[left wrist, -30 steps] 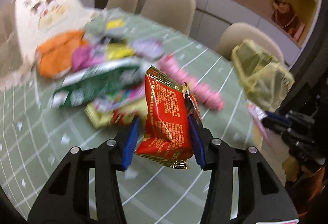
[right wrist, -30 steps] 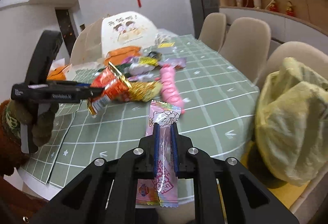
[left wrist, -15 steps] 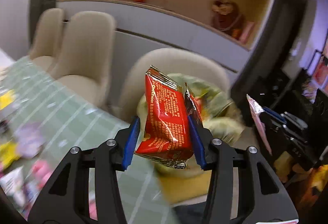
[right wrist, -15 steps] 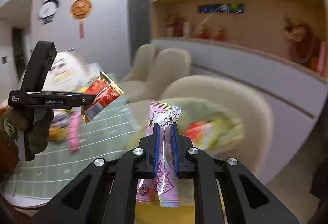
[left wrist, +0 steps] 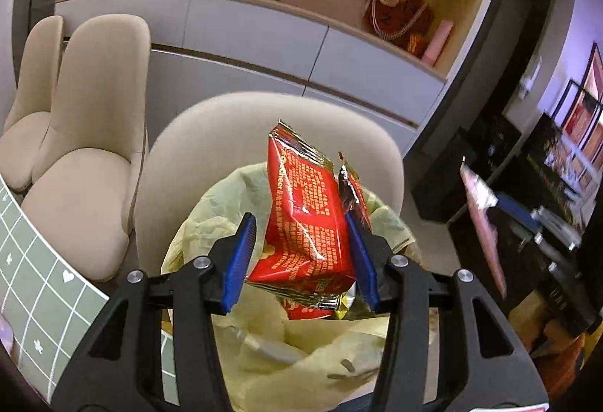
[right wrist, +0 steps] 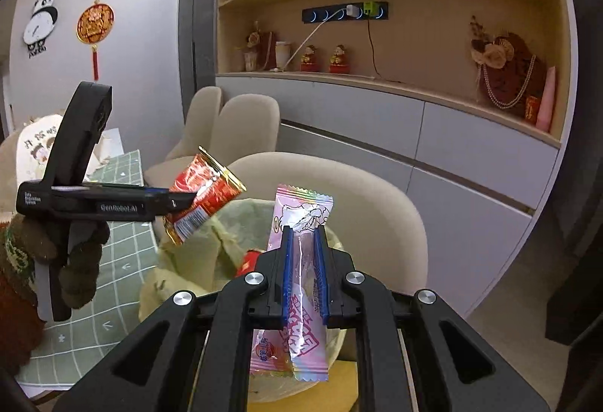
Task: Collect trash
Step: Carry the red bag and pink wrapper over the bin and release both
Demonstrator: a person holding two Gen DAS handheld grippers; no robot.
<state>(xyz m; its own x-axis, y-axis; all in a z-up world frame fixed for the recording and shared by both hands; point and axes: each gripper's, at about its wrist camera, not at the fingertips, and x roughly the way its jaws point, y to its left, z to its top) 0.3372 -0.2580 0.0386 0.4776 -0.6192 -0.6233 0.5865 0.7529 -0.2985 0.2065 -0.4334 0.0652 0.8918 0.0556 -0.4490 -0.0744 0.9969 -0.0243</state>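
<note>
the lower end of the red snack packet (left wrist: pixel 305 227) is hidden behind the blue pads of the left gripper (left wrist: pixel 301 257), which is clenched on it, the packet standing crumpled between the jaws. just beyond and below that gripper the mouth of the yellow trash bag (left wrist: pixel 226 208) is seen, its near edge cut off by the gripper's frame; something red inside it cannot be made out. the bag is seated on a beige chair (left wrist: pixel 211 133). to the right of that gripper the right gripper (left wrist: pixel 501 202) is seen blurred. the pink candy wrapper (right wrist: pixel 301 212) is pinched by the right gripper (right wrist: pixel 301 272), its middle covered by the narrow jaws. the bag (right wrist: pixel 196 242) lies just ahead, partly screened. a gloved hand (right wrist: pixel 75 261) is seen at the left, with the green checked table (right wrist: pixel 124 253) beside it.
</note>
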